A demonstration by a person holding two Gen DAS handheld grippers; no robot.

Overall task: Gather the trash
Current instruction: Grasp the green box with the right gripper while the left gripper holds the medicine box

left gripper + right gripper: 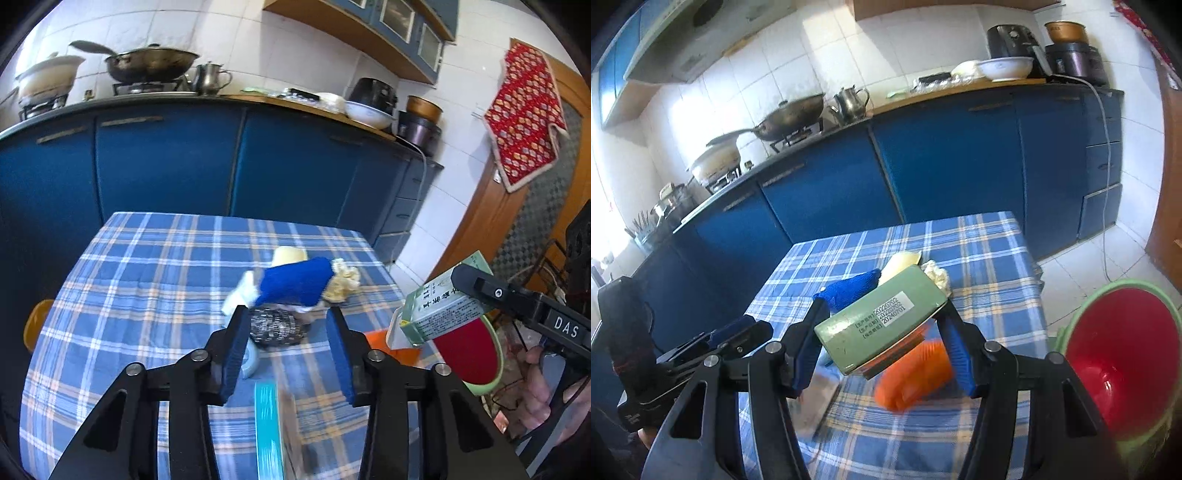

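Right claw point(882, 334) is clamped on the green box point(882, 317) above the worktop point(997, 251); swing it to the red bin point(1123, 365) at 3 o'clock before releasing, left claw point(286, 345) idle, wide apart.

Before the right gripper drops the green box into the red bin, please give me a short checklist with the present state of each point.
1. Green box clamped between right gripper fingers: ok.
2. Box lifted off the checked tablecloth: ok.
3. Box above the red bin opening: not ok, bin sits off to the right.
4. Bin mouth open, unobstructed: ok.
5. Left gripper open, holding nothing: ok.
6. Box closed or empty: cannot tell.
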